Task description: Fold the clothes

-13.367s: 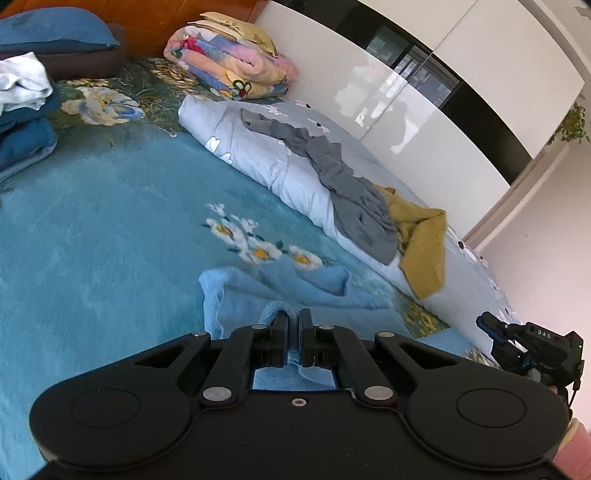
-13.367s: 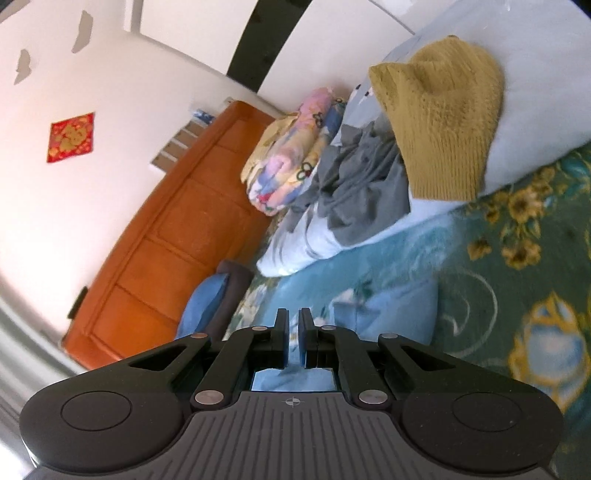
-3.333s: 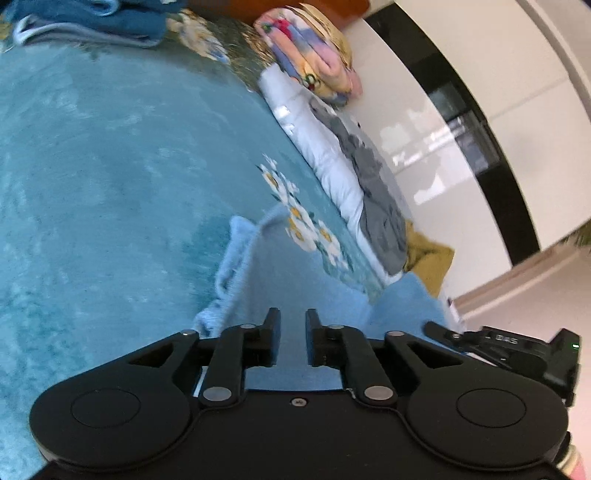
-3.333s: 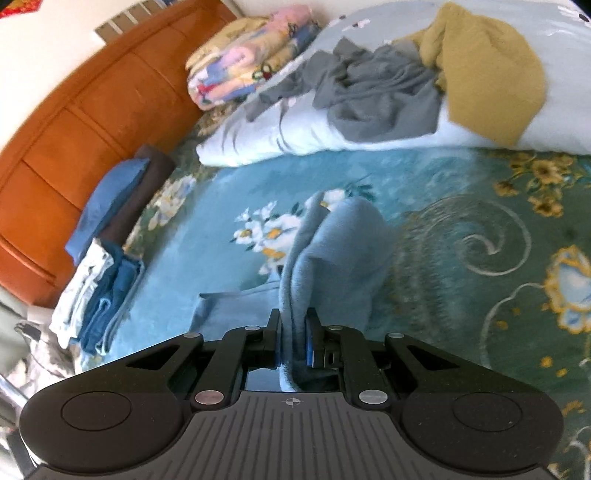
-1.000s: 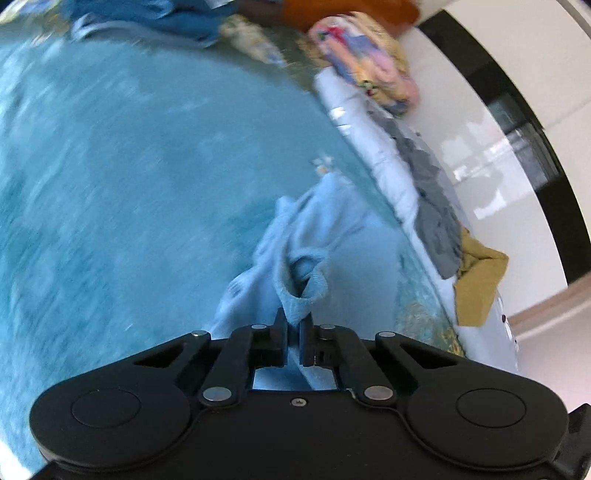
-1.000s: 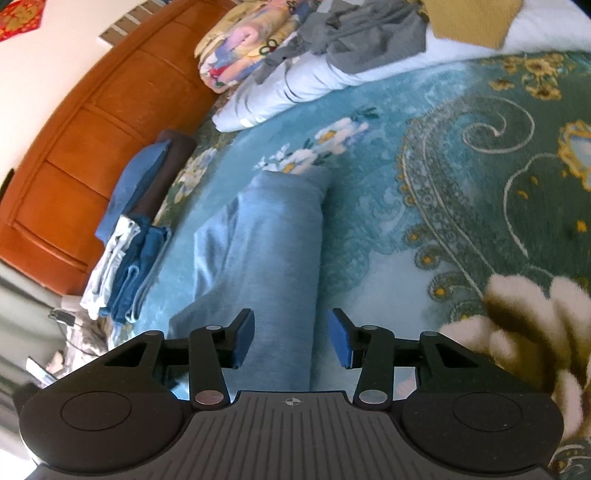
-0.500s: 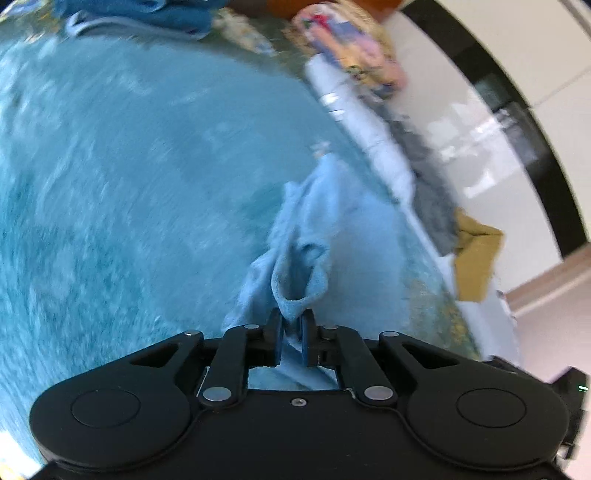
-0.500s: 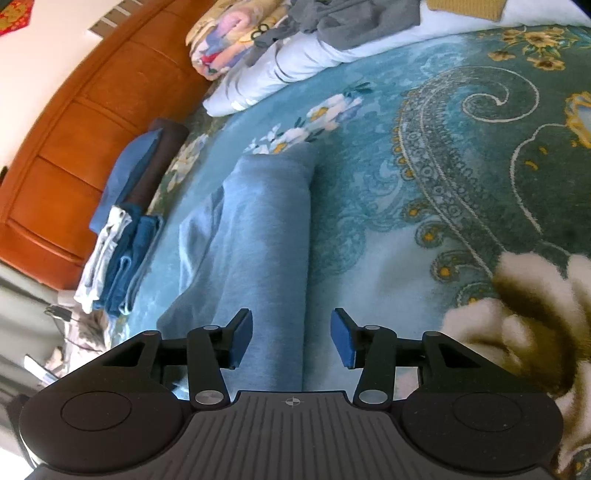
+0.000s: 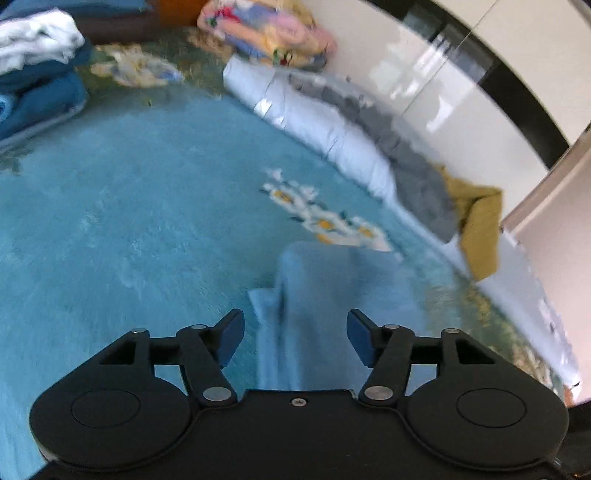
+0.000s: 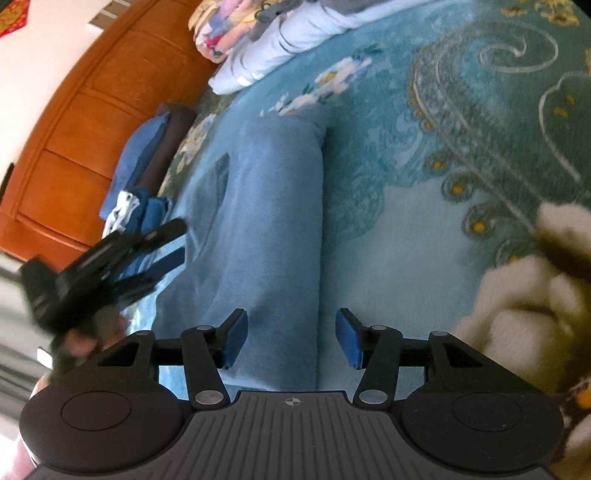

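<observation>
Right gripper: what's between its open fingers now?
In the right wrist view, the folded light blue garment lies on the bedspread between the right gripper fingers, ungripped.

Light blue garment (image 10: 273,221) straight ahead of black claw with blue pads (image 10: 236,338). Teal blanket (image 10: 424,221) under it: white-yellow flowers, pale scrolls. Far beyond: mustard knit (image 9: 480,229), grey cloth (image 9: 413,162), multicolour floral quilt (image 9: 266,33). Left: orange-brown wood headboard (image 10: 74,122).

The light blue garment (image 10: 273,221) lay flat on the teal floral bed cover (image 10: 388,229), folded lengthwise into a long, narrow strip of soft, fleecy cloth. Its far end (image 9: 325,254) was a rounded fold just short of a cluster of white flowers in the pattern, and a thinner lower layer (image 10: 208,192) stuck out along its left side.
</observation>
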Tool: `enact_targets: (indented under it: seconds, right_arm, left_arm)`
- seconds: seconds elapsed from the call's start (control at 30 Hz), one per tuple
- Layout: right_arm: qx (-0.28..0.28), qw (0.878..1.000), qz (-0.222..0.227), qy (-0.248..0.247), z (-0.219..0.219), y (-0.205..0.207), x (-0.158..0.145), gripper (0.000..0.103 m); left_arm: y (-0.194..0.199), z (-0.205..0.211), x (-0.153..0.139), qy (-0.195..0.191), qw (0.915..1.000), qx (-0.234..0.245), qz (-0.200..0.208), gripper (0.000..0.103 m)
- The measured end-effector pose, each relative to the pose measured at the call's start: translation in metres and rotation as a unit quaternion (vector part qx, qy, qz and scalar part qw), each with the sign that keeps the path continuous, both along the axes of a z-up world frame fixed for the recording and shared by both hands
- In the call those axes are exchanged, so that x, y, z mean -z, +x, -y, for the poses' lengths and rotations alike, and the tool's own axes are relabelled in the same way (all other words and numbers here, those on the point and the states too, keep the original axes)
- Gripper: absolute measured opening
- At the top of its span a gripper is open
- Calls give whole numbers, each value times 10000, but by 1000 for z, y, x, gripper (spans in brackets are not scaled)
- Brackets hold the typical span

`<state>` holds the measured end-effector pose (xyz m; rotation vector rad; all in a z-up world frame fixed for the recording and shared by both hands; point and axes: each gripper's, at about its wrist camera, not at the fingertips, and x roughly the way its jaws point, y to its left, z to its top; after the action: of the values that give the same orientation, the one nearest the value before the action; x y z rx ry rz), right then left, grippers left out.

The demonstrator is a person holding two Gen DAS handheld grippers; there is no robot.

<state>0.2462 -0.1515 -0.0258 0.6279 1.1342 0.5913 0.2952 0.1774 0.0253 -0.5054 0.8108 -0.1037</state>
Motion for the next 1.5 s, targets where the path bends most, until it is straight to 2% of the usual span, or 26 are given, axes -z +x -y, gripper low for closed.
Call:
enact_targets:
  seconds: [0.1, 0.13, 0.27, 0.43, 0.5, 0.57, 0.63, 0.67, 0.8, 0.87, 0.97, 1.07, 1.23, 1.37, 1.5]
  right_arm:
    - [-35, 9998, -45, 179, -2, 1, 9, 50]
    - [-20, 9997, -56, 257, -2, 3, 11, 50]
    - [0, 9987, -60, 505, -4, 7, 17, 50]
    - [-209, 9983, 81, 542, -10, 6, 17, 51]
    - [-278, 9975, 85, 651, -8, 4, 18, 52]
    - [-318, 9964, 42, 781, -8, 1, 20, 52]
    - [-264, 9964, 62, 809, -7, -1, 21, 51]
    - [-193, 9966, 25, 797, -7, -1, 21, 47]
    - [134, 9964, -190, 811, -4, -1, 26, 19]
    - [254, 9952, -258, 905, 0, 2, 25, 14]
    - [279, 9954, -159, 906, 9, 5, 13, 12]
    - [61, 9961, -1, 878, 24, 13, -6, 12]
    - [-750, 9959, 161, 481, 42, 34, -36, 12]
    - [-1425, 9897, -14, 112, 36, 37, -30, 13]
    - [-1436, 9892, -265, -105, 30, 36, -6, 15]
  left_arm:
    - [20, -7, 11, -70, 9994, 338, -56, 61]
    - [26, -8, 13, -89, 9988, 481, -60, 65]
    - [47, -10, 25, -157, 9939, 1092, -83, 66]
    - [61, -12, 39, -589, 9883, 1405, 11, 64]
    - [63, -11, 40, -668, 9869, 1464, 71, 59]
    - [63, -11, 42, -780, 9854, 1511, 112, 41]
    - [61, -10, 44, -878, 9844, 1518, 133, 33]
    - [59, -9, 44, -878, 9849, 1483, 153, 29]
    - [50, -3, 39, -845, 9886, 1228, 220, 23]
    - [43, 0, 32, -764, 9904, 1122, 277, 21]
    - [27, 2, 15, -675, 9923, 967, 386, 20]
    - [0, -1, -2, -724, 9936, 737, 449, 20]
    - [-64, 0, -12, -986, 9940, 276, 394, 20]
    - [-109, 2, -1, -1141, 9929, -36, 332, 20]
    - [-121, -1, 18, -1122, 9931, -323, 86, 19]
